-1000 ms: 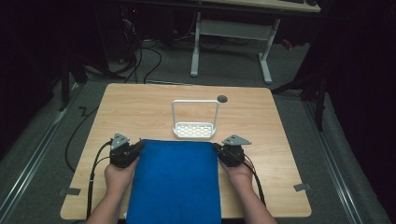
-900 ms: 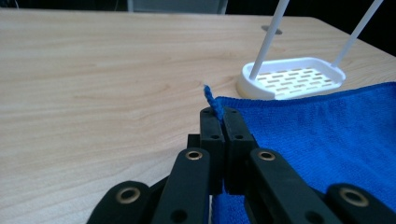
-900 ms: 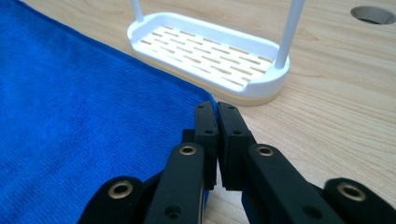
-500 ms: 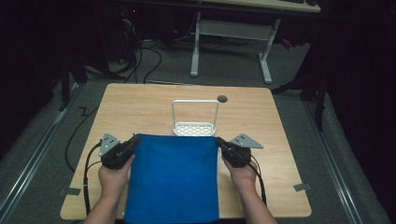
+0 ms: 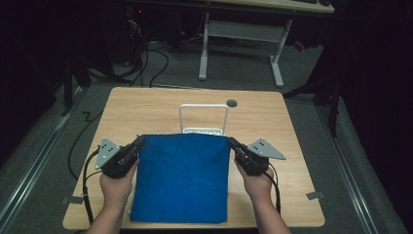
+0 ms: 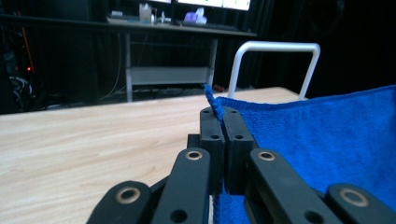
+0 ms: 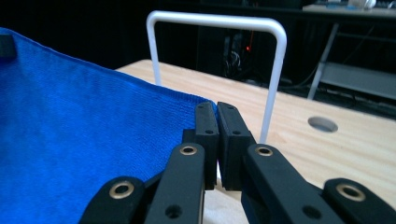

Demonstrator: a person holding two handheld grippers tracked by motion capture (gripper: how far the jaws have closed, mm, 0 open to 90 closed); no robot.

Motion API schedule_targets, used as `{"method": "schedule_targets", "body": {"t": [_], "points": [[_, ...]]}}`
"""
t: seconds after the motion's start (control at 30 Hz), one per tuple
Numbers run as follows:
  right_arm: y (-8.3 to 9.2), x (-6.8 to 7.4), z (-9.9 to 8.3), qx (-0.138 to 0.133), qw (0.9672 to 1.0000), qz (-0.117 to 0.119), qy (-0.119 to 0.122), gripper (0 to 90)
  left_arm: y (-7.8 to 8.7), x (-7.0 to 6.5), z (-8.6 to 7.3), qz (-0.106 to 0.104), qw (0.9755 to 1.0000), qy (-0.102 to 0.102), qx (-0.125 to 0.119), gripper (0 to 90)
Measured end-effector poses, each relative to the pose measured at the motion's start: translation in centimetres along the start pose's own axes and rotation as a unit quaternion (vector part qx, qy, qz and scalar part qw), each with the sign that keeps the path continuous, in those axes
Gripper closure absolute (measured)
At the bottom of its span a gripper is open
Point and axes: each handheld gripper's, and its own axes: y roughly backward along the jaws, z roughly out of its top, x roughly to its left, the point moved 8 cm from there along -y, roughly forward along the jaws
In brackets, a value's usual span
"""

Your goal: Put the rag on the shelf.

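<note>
A blue cloth is stretched between both grippers over the near half of the wooden table. My left gripper is shut on the cloth's far left corner; the pinched blue edge sticks up between its jaws. My right gripper is shut on the far right corner. The cloth's far edge is lifted and covers the front of a white wire basket, whose tall handle rises just behind the cloth.
A round cable hole sits in the table behind the basket. A white-legged desk and dark cables stand on the floor beyond the table. The table's far half is bare wood.
Both grippers have carried the cloth's far edge forward, away from the person, up to the basket. The cloth now hides the basket's front.
</note>
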Motion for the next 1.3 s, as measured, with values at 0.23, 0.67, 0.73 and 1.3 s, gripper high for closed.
{"method": "schedule_targets", "body": {"t": [0.23, 0.67, 0.73, 1.3], "points": [[1.4, 0.4, 2.2, -0.031, 0.9995, -0.002, 0.010, 88.8, 0.5, -0.9, 2.3, -0.005, 0.9994, -0.011, -0.032, 89.1], [3.4, -2.2, 7.4, -0.069, 0.9963, -0.034, 0.038, 88.8, -1.6, -2.7, 8.7, -0.028, 0.9964, -0.037, -0.071, 89.1], [3.6, -2.8, 8.1, -0.071, 0.9963, -0.036, 0.034, 88.8, -2.2, -2.7, 9.3, -0.027, 0.9962, -0.042, -0.071, 89.1], [0.4, -8.4, 12.8, -0.066, 0.9945, -0.074, 0.034, 88.9, -9.2, -0.4, 12.1, -0.009, 0.9965, -0.063, -0.054, 89.1]]}}
